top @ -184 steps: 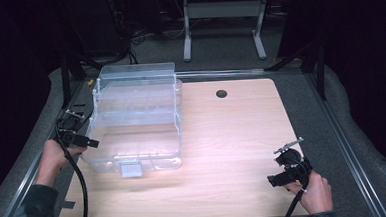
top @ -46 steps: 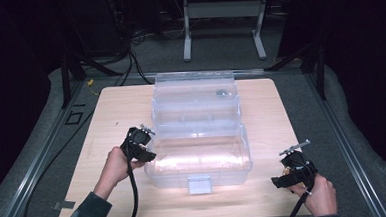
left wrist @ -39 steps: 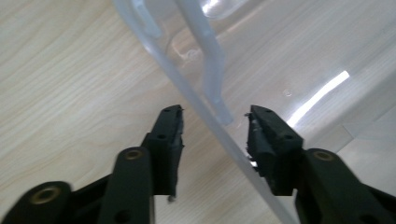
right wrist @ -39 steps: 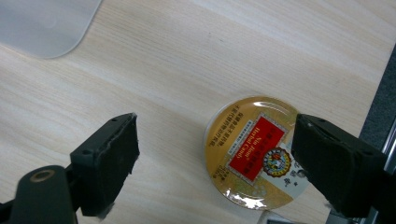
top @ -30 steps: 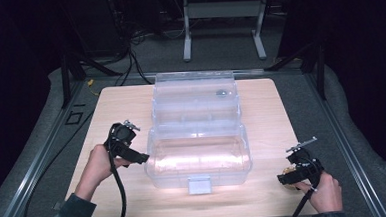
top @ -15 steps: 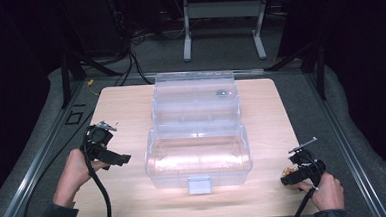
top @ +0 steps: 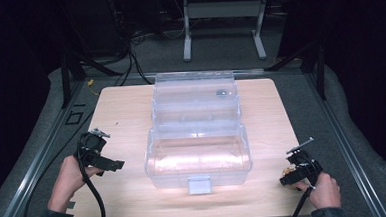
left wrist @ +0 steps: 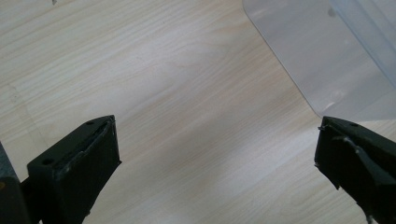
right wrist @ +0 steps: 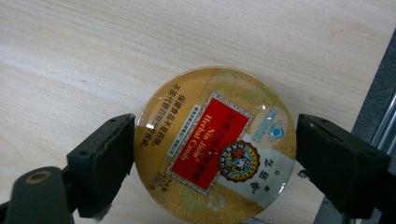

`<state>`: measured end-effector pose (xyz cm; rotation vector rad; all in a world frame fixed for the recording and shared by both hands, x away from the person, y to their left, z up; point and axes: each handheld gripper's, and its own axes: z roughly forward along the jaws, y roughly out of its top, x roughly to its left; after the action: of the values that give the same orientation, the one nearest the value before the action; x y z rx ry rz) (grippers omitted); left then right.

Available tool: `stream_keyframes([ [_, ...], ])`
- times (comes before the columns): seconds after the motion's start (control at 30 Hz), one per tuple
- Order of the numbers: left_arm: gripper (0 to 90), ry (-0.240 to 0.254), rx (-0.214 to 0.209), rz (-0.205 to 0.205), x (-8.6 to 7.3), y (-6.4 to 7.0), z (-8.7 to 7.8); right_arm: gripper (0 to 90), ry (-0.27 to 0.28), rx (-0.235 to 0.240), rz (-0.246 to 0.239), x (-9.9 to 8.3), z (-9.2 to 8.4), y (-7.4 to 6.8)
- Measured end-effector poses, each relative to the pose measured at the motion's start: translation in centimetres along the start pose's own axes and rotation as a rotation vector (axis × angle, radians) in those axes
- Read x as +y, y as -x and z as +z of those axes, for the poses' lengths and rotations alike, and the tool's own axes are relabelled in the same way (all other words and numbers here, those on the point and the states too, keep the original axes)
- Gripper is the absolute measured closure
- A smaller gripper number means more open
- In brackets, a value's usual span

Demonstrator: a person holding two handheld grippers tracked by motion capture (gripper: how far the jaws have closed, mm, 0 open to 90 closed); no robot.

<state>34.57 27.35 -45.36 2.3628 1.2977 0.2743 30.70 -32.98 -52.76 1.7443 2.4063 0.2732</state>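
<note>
The clear plastic box sits in the middle of the counter, its lid folded back toward the far edge and its lower tub facing the person, with a small latch tab at the near wall. A small dark item lies in the raised rear part; what it is cannot be told.

Left tongs: jaws spread wide with nothing between them. In the left gripper view bare wood lies between the jaws, and a corner of the box shows at the upper right, apart from them. The tongs hang left of the box, near it but not touching.

Right tongs: near the right front corner of the counter, well apart from the box. In the right gripper view the jaws bracket a round candy tin with a red and gold label, which lies flat on the wood. The jaws have just been closing with the tin between them. The left jaw meets the rim; a sliver of gap seems to remain at the right jaw, so the grip does not look complete.

Step in hand, by judgement: pickup of the tin for stowing in the open box. The next move calls for closing fully on the rim, a level lift, travel leftward over the near wall, and release inside the tub. The left tongs are free to steady the box.
</note>
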Motion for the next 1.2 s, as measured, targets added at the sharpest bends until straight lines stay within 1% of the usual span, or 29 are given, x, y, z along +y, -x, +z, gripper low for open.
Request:
stream_keyframes([
  [0.1, 0.0, -0.004, -0.004, -0.005, -0.2, -0.1, 0.2, 14.8, -0.001, 0.001, -0.001, 0.0, 0.1, 0.0],
  [0.2, 0.0, 0.004, -0.005, -0.012, -0.3, -0.2, 0.1, 18.8, -0.008, 0.007, -0.008, 0.0, 0.2, -0.1],
  [0.43, 0.0, 0.006, -0.002, -0.017, -0.5, -0.5, -0.1, 19.6, -0.016, 0.008, -0.016, 0.1, 0.1, -0.1],
  [0.57, 0.0, 0.002, 0.000, -0.023, -0.6, -0.7, -0.1, 19.7, -0.023, 0.021, -0.017, 0.1, 0.0, 0.0],
  [0.67, 0.0, -0.002, 0.000, -0.021, -0.7, -0.8, -0.1, 19.8, -0.019, 0.018, -0.017, 0.2, -0.4, 0.0],
  [0.73, 0.0, -0.004, 0.001, -0.016, -0.7, -0.8, -0.2, 19.8, -0.011, 0.025, -0.016, 0.2, -0.9, 0.0],
  [0.8, 0.0, -0.007, 0.001, -0.009, -0.7, -0.9, -0.1, 19.8, -0.009, 0.028, -0.026, 0.3, -1.4, -0.2],
  [0.83, 0.0, -0.009, 0.000, -0.009, -0.7, -0.9, -0.1, 19.8, -0.006, 0.023, -0.034, 0.3, -1.6, -0.3],
  [0.9, 0.0, -0.009, 0.000, -0.010, -0.6, -0.9, -0.1, 19.8, 0.003, 0.010, -0.033, 0.3, -2.0, -0.4],
  [0.97, 0.0, -0.007, -0.006, -0.004, -0.6, -0.9, -0.1, 19.8, 0.003, 0.024, -0.043, 0.5, -2.5, -0.6],
  [1.17, 0.0, -0.004, -0.011, -0.001, -0.7, -0.9, 0.2, 19.8, 0.015, 0.007, -0.062, 0.9, -3.8, -1.1],
  [1.2, 0.0, -0.005, -0.013, 0.001, -0.7, -1.0, 0.2, 19.8, 0.014, 0.018, -0.064, 1.0, -3.9, -1.1],
])
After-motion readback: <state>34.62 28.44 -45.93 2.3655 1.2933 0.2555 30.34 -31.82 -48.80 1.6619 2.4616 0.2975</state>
